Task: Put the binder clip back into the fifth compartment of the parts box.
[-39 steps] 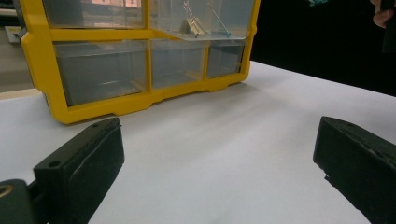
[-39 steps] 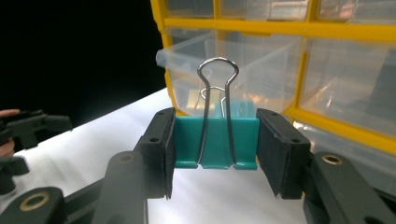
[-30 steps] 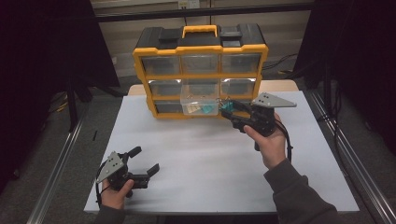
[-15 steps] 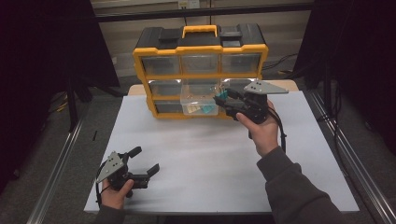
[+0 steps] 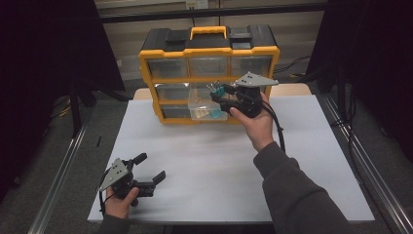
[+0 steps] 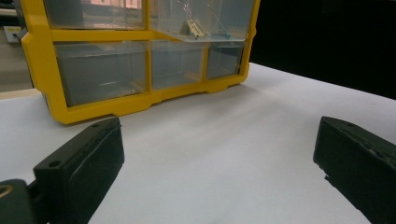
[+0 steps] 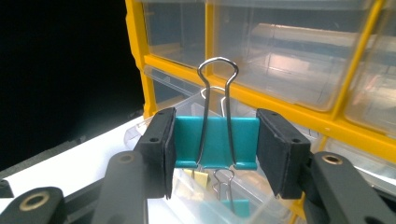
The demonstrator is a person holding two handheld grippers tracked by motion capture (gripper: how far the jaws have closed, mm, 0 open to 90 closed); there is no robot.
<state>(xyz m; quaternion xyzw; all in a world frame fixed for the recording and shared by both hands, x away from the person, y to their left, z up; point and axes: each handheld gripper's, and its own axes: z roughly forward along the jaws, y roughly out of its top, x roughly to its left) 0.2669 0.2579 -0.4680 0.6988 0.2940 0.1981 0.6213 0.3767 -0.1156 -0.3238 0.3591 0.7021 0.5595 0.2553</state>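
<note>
Now, line by line:

Right gripper: the right gripper (image 5: 217, 92) is clamped on a teal binder clip (image 7: 215, 141), its two pads pressing the clip's flat sides, wire handles pointing up between them.

What has changed: a second ago this gripper sat lower and further right, level with the cabinet's bottom row; it has since risen and shifted left, and the clip has come up with it. It now hangs in front of the middle row of the yellow organiser (image 5: 209, 53), above the pulled-out clear drawer (image 5: 207, 108).

Clip, where it is: held in the air, clear of the drawer, touching nothing except the pads.

Drawer contents: in the right gripper view, more clips (image 7: 230, 204) lie in the open drawer below the held one, a pale yellow one and another teal one among them.

Left gripper: the left gripper (image 5: 152, 168) rests low on the white table (image 5: 302, 170) near the front left corner, jaws spread wide, nothing between them; it has not moved over the same second.

Meaning for the work: the pick out of the drawer looks done and the grip seems sound, so the carry is under way.

Next call: probably a place to set the clip down, with the drawer left open.

Risk: the handles could catch the drawer above.
</note>
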